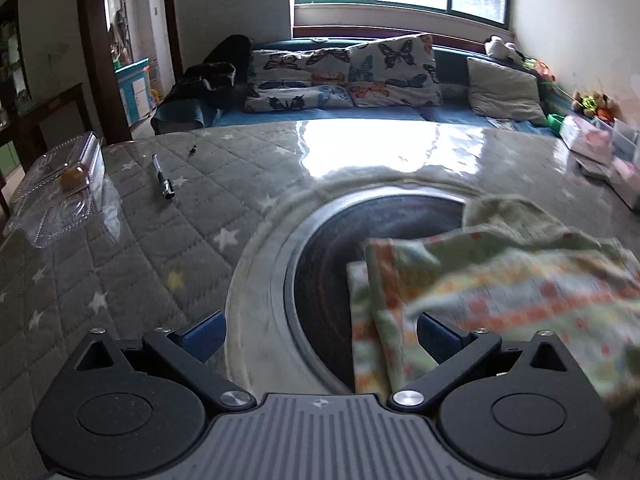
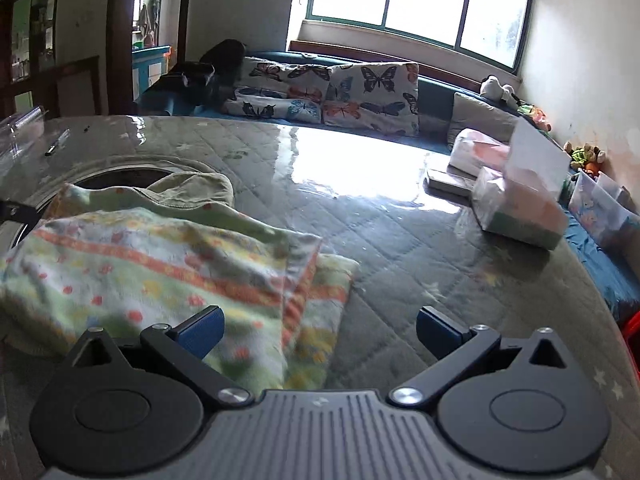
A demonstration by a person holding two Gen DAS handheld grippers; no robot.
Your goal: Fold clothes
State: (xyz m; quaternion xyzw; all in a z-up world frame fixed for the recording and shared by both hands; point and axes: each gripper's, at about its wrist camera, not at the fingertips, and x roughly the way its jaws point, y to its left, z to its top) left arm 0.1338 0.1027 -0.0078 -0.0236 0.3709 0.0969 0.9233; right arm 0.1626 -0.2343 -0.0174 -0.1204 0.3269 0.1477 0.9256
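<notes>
The striped cloth [image 2: 160, 276] lies doubled over in layers on the worktop [image 2: 400, 248], partly over the dark round inset [image 1: 320, 264] in the middle, with a plain greenish garment [image 2: 192, 190] bunched just behind it. Both the left gripper [image 1: 320, 338] and the right gripper [image 2: 320, 334] have their fingers spread wide with nothing between them, one at each side of the cloth.

Biggest risk here is the surface. The quilted star cover sits under a glossy clear sheet, so a soft fleecy cloth would probably slide or drag instead of creasing neatly. Pinch only the top layer and the stack could peel apart; the layered edges at the near right corner already sit a bit offset. The garment behind might get caught up in a lift too. The cloth looks blurred in both views, so its exact edges are hard to call.

Texture-wise: nappy, floppy fabric with orange bands and dots, versus hard ribbed blue finger pads. A pen [image 1: 163, 182] and a clear plastic box [image 1: 60, 188] lie well apart on the left.
</notes>
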